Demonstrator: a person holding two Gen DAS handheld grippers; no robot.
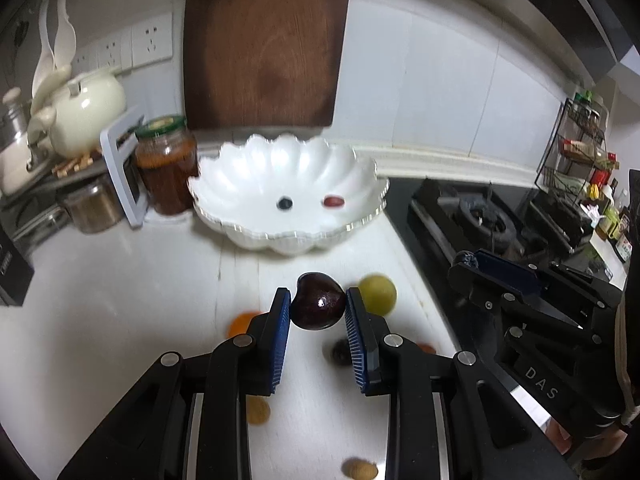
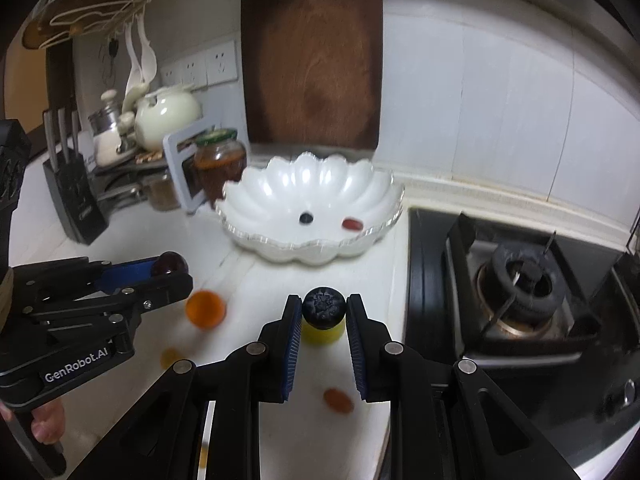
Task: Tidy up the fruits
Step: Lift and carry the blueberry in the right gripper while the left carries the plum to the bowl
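My left gripper [image 1: 318,306] is shut on a dark red cherry [image 1: 318,307] and holds it above the white counter, short of the white scalloped bowl [image 1: 240,168]. The bowl holds a blueberry [image 1: 284,203] and a small red fruit [image 1: 334,201]. My right gripper [image 2: 324,308] is shut on a blueberry [image 2: 323,307], above a yellow-green fruit [image 2: 323,332]. The bowl [image 2: 272,184] lies ahead of it. The left gripper [image 2: 170,266] with its cherry shows at the left of the right wrist view.
Loose fruits lie on the counter: an orange one [image 2: 205,309], a yellow-green one [image 1: 378,294], a dark one [image 1: 340,354], small orange and brown ones [image 2: 338,400]. A jar [image 1: 168,168], teapot [image 1: 90,110], knife block [image 2: 76,196], cutting board [image 1: 264,44] and gas stove [image 2: 524,280] surround the counter.
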